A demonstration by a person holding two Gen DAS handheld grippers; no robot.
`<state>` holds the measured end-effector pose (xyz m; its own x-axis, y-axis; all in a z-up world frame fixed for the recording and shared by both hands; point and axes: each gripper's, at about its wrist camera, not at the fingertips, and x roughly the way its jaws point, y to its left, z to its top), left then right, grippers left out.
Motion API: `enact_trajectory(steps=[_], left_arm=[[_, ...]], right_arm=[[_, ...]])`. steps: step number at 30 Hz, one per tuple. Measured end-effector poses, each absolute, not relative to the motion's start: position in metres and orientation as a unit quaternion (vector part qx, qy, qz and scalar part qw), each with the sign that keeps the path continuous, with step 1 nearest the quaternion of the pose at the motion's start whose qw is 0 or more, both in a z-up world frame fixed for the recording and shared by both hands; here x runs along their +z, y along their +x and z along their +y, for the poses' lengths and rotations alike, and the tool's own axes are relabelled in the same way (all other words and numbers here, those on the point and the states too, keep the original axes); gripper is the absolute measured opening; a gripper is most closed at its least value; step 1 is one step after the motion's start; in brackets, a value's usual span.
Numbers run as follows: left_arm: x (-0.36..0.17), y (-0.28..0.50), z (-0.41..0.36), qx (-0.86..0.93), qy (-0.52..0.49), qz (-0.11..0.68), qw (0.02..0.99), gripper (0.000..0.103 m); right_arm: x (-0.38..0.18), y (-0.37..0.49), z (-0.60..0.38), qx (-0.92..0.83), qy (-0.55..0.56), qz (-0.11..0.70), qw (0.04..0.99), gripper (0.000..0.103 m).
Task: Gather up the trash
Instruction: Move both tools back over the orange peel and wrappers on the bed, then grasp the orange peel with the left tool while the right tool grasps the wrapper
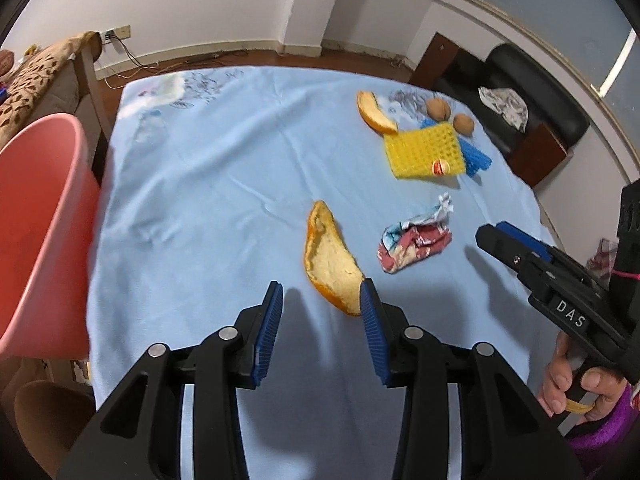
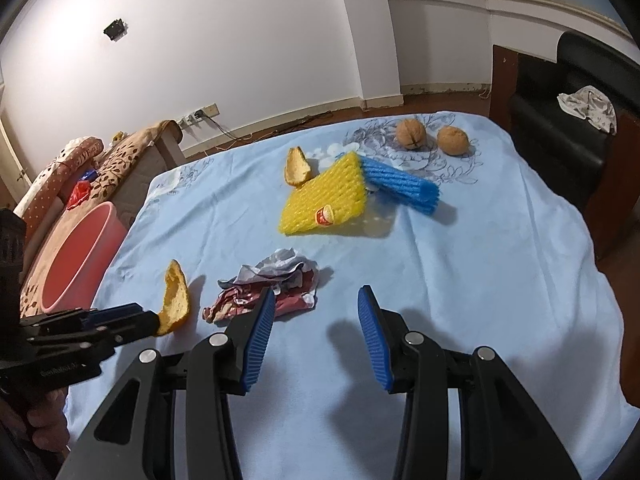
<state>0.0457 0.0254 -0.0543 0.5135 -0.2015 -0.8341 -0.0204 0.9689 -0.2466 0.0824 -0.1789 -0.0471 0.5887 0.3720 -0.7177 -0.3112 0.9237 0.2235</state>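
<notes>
Left gripper [image 1: 321, 294]: jaws apart, nothing between them; its right pad just beside the near orange peel [image 1: 329, 258].
Right gripper [image 2: 316, 300]: jaws apart and empty, above the table's near part, next to the crumpled wrapper [image 2: 266, 284].
Table [image 1: 208, 184]: covered in a light blue cloth.
Far right corner: second peel [image 1: 374, 112], yellow foam net [image 1: 424, 148] lying over a blue foam net [image 1: 476, 158], two walnuts [image 1: 439, 109].
Pink bin [image 1: 44, 216]: off the table's left edge.

Home living room: cloth-covered table [image 1: 200, 200], black armchair [image 1: 532, 96], patterned sofa [image 2: 132, 148], wall socket [image 2: 204, 112], wood floor.
</notes>
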Motion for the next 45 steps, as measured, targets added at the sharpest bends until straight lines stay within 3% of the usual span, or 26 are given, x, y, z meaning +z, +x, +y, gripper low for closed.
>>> enact_trajectory(steps=[3, 7, 11, 29, 33, 42, 44, 45], left_arm=[[-0.058, 0.048, 0.024, -0.054, -0.116, 0.496, 0.859, 0.037], [-0.061, 0.049, 0.022, -0.064, -0.120, 0.501, 0.855, 0.015], [-0.061, 0.047, 0.020, -0.065, -0.111, 0.497, 0.858, 0.003], [-0.044, 0.036, 0.049, -0.029, -0.136, 0.457, 0.879, 0.003], [-0.041, 0.034, 0.054, -0.027, -0.138, 0.451, 0.881, 0.003], [-0.042, 0.032, 0.067, -0.017, -0.155, 0.447, 0.881, 0.003], [-0.042, 0.031, 0.069, -0.015, -0.159, 0.446, 0.881, 0.003], [-0.042, 0.031, 0.070, -0.014, -0.160, 0.446, 0.881, 0.003]], right_arm=[[-0.048, 0.082, -0.177, 0.197, 0.038, 0.413, 0.888, 0.042], [-0.048, 0.081, -0.175, 0.198, 0.036, 0.414, 0.888, 0.042], [-0.049, 0.081, -0.175, 0.204, 0.048, 0.422, 0.882, 0.042], [-0.068, 0.109, -0.145, 0.237, 0.119, 0.490, 0.830, 0.047], [-0.066, 0.125, -0.137, 0.235, 0.126, 0.489, 0.830, 0.054], [-0.069, 0.132, -0.102, 0.244, 0.073, 0.477, 0.841, 0.054], [-0.068, 0.130, -0.097, 0.247, 0.057, 0.471, 0.845, 0.047], [-0.068, 0.129, -0.095, 0.248, 0.050, 0.467, 0.847, 0.038]])
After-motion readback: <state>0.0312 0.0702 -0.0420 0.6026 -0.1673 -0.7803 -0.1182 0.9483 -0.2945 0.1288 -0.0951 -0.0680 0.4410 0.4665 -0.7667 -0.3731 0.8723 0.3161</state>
